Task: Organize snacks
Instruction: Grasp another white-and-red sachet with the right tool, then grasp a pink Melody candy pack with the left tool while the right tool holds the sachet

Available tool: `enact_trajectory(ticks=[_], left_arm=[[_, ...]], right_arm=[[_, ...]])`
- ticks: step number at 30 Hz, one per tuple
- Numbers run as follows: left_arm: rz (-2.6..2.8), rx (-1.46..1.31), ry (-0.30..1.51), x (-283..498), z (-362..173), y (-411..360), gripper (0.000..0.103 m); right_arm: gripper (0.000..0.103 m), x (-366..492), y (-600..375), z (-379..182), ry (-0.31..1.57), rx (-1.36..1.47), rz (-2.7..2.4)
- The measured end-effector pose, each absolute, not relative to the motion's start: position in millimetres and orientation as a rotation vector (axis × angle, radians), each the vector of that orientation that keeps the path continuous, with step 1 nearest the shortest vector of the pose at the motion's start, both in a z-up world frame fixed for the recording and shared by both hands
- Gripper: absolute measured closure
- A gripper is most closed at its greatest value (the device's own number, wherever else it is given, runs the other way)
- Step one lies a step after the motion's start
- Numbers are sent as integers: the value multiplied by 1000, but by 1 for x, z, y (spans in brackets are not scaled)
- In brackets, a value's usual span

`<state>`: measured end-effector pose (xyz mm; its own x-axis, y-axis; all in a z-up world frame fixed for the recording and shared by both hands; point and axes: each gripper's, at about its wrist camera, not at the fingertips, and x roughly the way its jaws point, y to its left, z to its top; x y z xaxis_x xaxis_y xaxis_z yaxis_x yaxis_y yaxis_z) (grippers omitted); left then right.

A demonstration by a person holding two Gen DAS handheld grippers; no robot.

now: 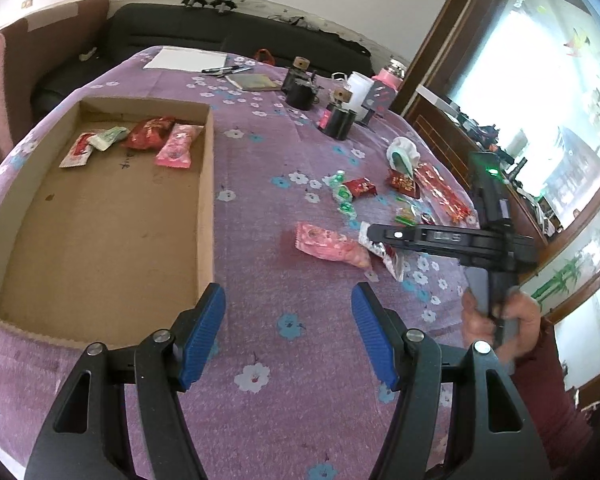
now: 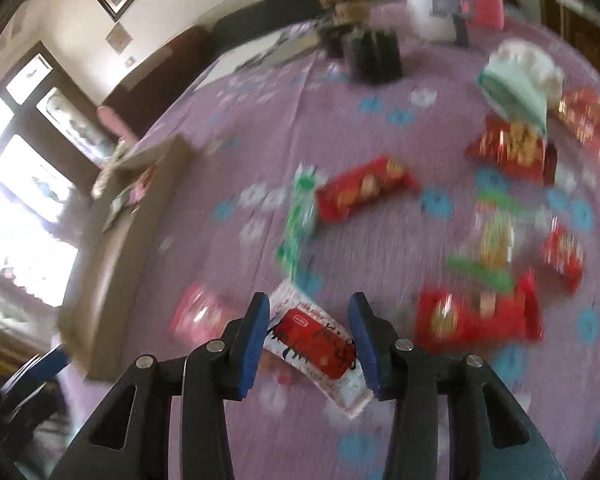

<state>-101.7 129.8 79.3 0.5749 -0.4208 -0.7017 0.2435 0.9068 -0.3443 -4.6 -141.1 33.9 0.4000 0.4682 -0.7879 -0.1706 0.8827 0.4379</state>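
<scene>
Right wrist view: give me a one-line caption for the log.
Open right gripper straddles a white-and-red snack packet on the purple floral tablecloth, with more wrapped snacks scattered beyond; image motion-blurred.

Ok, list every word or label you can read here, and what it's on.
White-and-red packet inside the right gripper: red and black print, too blurred to read.
Cardboard box floor: dark handwritten mark, illegible.
Other snack wrappers: print too small or blurred.
Nothing reads clearly.
</scene>
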Motion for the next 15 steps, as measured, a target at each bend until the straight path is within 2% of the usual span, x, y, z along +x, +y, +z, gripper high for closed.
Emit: enact_trajectory(ticks=[2, 3, 4, 6, 10, 12, 13, 14, 15], left_arm=[[-406, -208, 879, -101, 78, 124, 38], [-415, -195, 882, -101, 78, 119, 38], [-422, -182, 883, -101, 78, 114, 38], [-426, -141, 887, -101, 79, 104, 38], [-428, -118, 894, -96, 80, 92, 38], [-431, -95, 886, -93, 82, 87, 38], [-437, -69, 877, -92, 84, 82, 38], [-448, -30, 868, -90, 84, 75, 38], [-465, 21, 863, -88, 84, 67, 38]], right_arm=[[58, -13, -147, 40, 1037, 313, 441], [55, -17, -148, 44, 1008, 283, 440], [47, -21, -148, 46, 982, 246, 441], [41, -25, -143, 44, 969, 202, 454], [42, -32, -122, 37, 950, 60, 452], [50, -36, -115, 34, 936, 22, 464], [67, -40, -116, 36, 939, 39, 476], [74, -39, -121, 37, 944, 65, 474], [74, -39, -125, 37, 940, 71, 438]])
